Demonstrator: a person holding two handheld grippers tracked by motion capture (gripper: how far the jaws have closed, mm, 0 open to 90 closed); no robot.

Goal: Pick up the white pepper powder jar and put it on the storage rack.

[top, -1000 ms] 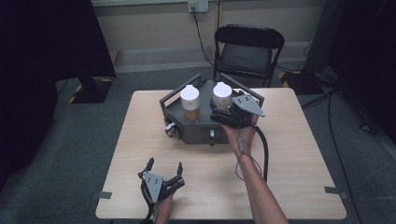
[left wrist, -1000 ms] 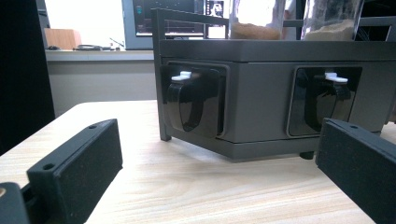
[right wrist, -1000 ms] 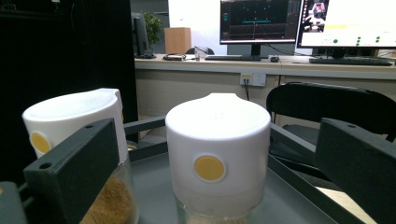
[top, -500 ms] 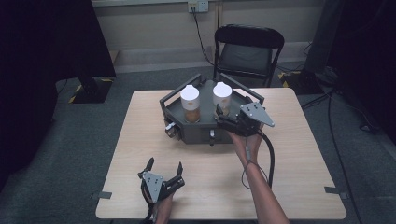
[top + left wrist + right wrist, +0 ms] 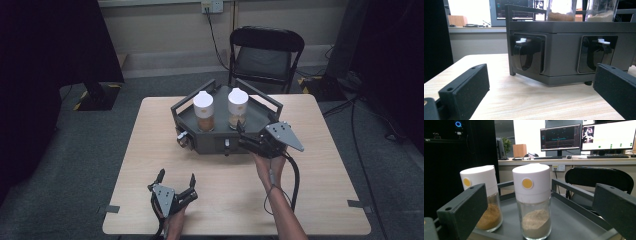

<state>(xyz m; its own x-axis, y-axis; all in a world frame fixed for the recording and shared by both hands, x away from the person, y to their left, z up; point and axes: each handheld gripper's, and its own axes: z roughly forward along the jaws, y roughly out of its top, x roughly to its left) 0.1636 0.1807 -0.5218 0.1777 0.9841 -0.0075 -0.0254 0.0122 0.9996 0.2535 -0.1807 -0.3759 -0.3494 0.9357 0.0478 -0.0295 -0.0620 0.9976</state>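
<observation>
A dark grey tray (image 5: 220, 143) stands at the table's far middle and holds two glass jars with white lids. The left jar (image 5: 203, 111) (image 5: 489, 213) contains brown powder, and the right jar (image 5: 237, 107) (image 5: 532, 202) a paler one. My right gripper (image 5: 241, 136) (image 5: 540, 192) is open at the tray's front right corner, its jaws spread wide toward the jars and touching neither. My left gripper (image 5: 176, 176) (image 5: 541, 75) is open low over the table's near edge, facing the tray's front wall (image 5: 561, 50). That wall has two black recessed pieces (image 5: 526, 55) with white tabs.
The wooden table (image 5: 225, 195) has bare surface between the tray and its near edge. Beyond the far edge stands a black folding chair (image 5: 265, 55). A cable trails from the right gripper (image 5: 295, 180) over the table.
My right gripper has drawn back from beside the right jar toward the tray's front right corner, still open. The left gripper has not moved.
</observation>
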